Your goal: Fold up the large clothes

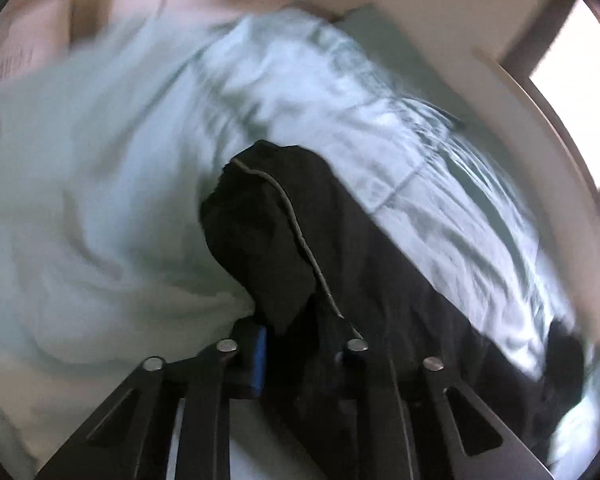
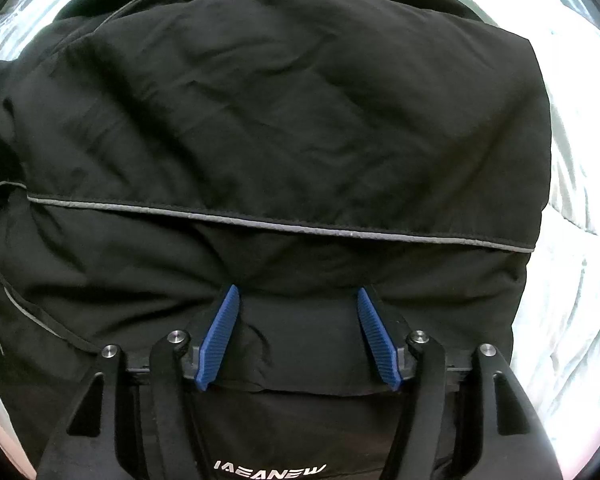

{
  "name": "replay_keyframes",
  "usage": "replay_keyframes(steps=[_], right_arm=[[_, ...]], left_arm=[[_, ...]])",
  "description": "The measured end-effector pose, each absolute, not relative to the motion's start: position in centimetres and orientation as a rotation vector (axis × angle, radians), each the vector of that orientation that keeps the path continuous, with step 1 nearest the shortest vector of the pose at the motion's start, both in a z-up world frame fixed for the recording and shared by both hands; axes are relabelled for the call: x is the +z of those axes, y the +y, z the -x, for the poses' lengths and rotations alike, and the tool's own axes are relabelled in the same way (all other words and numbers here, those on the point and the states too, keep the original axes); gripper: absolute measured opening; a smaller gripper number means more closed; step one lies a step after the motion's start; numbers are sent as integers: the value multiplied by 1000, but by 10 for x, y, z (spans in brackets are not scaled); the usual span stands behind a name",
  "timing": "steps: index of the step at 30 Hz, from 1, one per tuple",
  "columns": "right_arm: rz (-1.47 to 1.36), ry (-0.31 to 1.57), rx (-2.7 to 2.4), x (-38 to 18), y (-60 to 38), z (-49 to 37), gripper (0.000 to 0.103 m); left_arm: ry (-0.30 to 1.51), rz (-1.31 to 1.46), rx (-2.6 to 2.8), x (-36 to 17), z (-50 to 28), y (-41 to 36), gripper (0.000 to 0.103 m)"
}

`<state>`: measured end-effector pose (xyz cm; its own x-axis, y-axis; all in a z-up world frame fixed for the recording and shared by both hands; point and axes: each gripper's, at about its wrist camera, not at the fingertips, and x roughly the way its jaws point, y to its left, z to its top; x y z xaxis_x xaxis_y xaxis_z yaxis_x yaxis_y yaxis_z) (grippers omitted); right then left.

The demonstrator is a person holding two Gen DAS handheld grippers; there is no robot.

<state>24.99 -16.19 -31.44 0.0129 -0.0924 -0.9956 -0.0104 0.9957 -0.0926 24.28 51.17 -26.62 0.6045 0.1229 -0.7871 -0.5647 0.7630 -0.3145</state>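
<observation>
Left gripper (image 1: 296,332) seemingly clamps jacket (image 1: 284,232) — right gripper (image 2: 298,292) gapes.

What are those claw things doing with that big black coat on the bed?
A person is folding a black jacket that lies on a pale bedsheet. The left gripper has pinched a bunched-up piece of the jacket and holds it up over the bed. The right gripper is open, its blue fingers spread and pressed against the jacket's near edge, not pinching it yet.
</observation>
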Motion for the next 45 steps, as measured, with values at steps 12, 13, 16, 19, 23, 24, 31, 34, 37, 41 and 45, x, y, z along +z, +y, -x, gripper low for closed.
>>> replay_keyframes(steps=[12, 13, 16, 19, 23, 24, 31, 34, 37, 41, 45], right_arm=[[26, 1496, 11, -307, -187, -236, 66], [-9, 1479, 31, -304, -193, -235, 66], [-75, 1431, 86, -291, -207, -226, 66], [-76, 1393, 124, -277, -215, -216, 66], [-91, 1366, 179, -263, -221, -206, 66], [-92, 1357, 193, -259, -223, -204, 66], [-57, 1335, 237, -253, -211, -206, 66], [-122, 1328, 269, -251, -214, -213, 66], [-247, 1325, 314, -248, -208, -225, 66], [-391, 1305, 342, -239, -214, -236, 70], [-510, 1342, 348, -254, -212, -253, 74]], left_arm=[[726, 380, 63, -153, -200, 349, 13], [733, 361, 33, -153, -198, 326, 13], [778, 287, -82, -157, -195, 246, 13], [830, 244, -202, -167, -197, 178, 13], [898, 224, -416, -182, -202, 89, 14], [923, 202, -449, -186, -202, 71, 16], [1302, 224, -534, -270, -220, 14, 18], [1327, 278, -605, -273, -210, 13, 19], [1316, 344, -674, -260, -198, 10, 33], [1309, 390, -715, -237, -192, 8, 47], [1239, 357, -654, -206, -199, 27, 47]])
